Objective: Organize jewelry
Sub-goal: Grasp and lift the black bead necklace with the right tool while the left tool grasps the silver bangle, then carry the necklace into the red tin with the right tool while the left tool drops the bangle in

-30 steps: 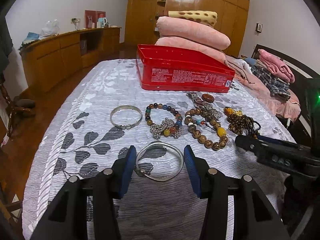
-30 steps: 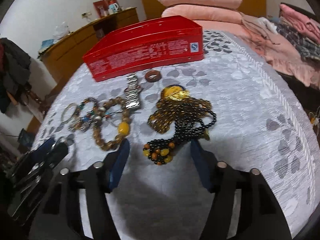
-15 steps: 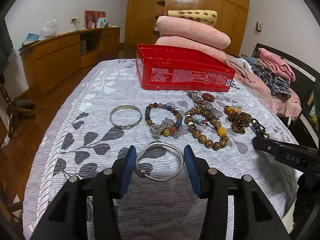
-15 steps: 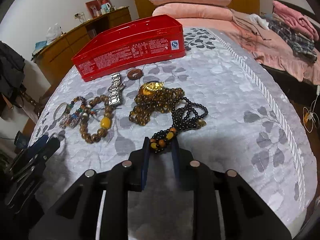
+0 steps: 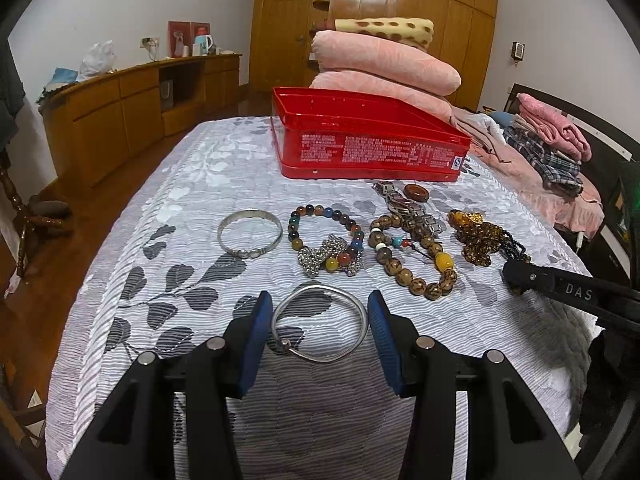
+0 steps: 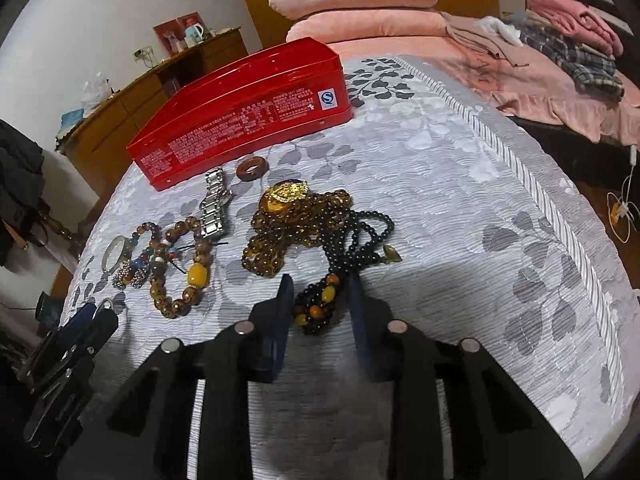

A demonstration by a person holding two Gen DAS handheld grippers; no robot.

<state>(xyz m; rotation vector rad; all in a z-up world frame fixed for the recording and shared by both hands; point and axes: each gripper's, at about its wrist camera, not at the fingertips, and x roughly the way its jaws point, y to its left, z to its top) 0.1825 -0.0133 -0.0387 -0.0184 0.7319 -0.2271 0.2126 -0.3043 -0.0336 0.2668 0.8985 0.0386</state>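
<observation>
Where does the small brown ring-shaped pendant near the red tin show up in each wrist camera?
Left wrist: the small brown ring-shaped pendant lies right of centre, just below the tin's right end, beside the metal watch.
Right wrist: the pendant lies left of centre, below the tin's near wall.
Shared landmark: the red rectangular tin.

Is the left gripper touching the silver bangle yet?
Apart. The left wrist view shows bedspread visible between the silver bangle and both open left gripper pads.
</observation>
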